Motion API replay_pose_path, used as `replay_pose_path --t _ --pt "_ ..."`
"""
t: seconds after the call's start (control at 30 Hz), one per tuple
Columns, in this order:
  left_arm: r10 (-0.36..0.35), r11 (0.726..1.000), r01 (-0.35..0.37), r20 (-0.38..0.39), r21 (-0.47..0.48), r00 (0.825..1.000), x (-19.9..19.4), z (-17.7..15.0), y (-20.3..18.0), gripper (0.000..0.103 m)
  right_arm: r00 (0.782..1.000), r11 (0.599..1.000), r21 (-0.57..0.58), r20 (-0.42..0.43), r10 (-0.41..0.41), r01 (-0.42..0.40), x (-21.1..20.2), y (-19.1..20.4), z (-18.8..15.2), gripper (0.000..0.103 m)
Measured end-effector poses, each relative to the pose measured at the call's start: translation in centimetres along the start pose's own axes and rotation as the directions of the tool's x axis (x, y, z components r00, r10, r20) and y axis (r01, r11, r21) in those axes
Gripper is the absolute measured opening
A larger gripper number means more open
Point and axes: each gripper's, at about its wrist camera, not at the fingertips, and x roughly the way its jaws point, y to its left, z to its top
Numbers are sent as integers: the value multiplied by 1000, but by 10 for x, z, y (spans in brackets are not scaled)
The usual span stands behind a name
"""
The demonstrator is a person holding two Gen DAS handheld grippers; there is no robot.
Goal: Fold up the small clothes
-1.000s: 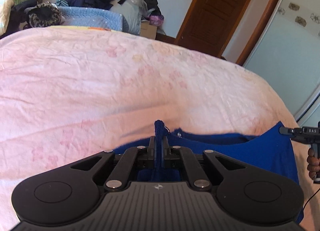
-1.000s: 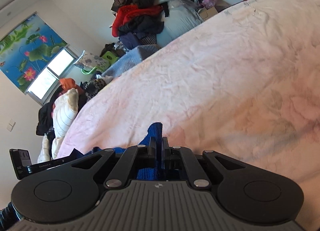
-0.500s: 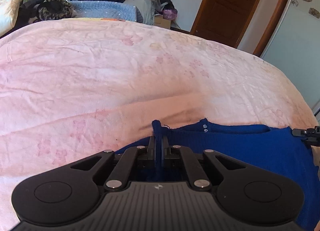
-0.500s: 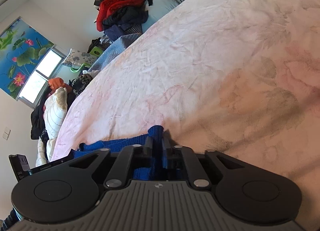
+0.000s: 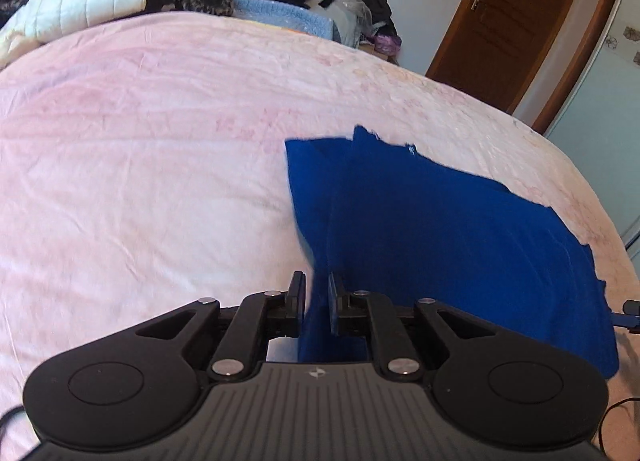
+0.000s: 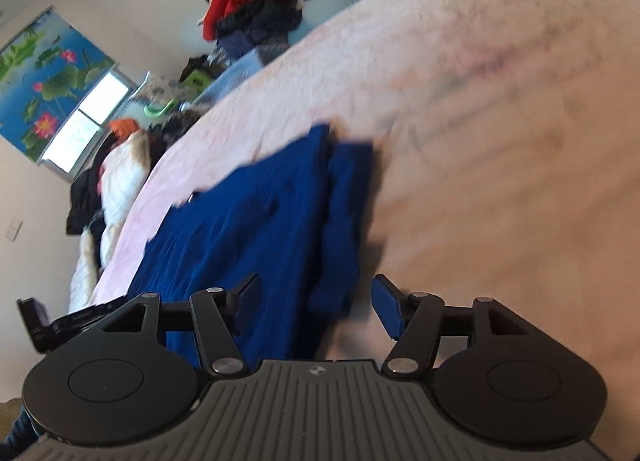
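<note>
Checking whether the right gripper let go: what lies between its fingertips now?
In the right wrist view, the right gripper stands wide open; the blue garment's folded edge and pink bedsheet show between.
</note>
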Motion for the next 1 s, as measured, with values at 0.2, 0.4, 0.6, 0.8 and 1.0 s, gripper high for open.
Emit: replay_pose_path --t 0.2,0.4,0.6,0.8,1.0 --pt "-42 999 42 -34 8 999 5 -23 -18 50 994 997 -23 -76 73 -75 17 14 -32 48" --pt "-23 996 30 -87 82 996 13 -25 -44 31 993 993 -114 -113 24 -37 21 26 -33 9" --pt "-77 996 70 -123 -55 989 9 -20 -10 6 996 990 -142 -86 -22 10 -8 18 -26 8" --pt "-123 983 106 -115 -149 986 6 -22 1 9 998 999 -53 -69 -2 -1 2 8 -33 21" --pt "-205 931 199 14 -307 979 -46 -32 29 17 993 994 53 68 92 -96 -45 12 -41 68"
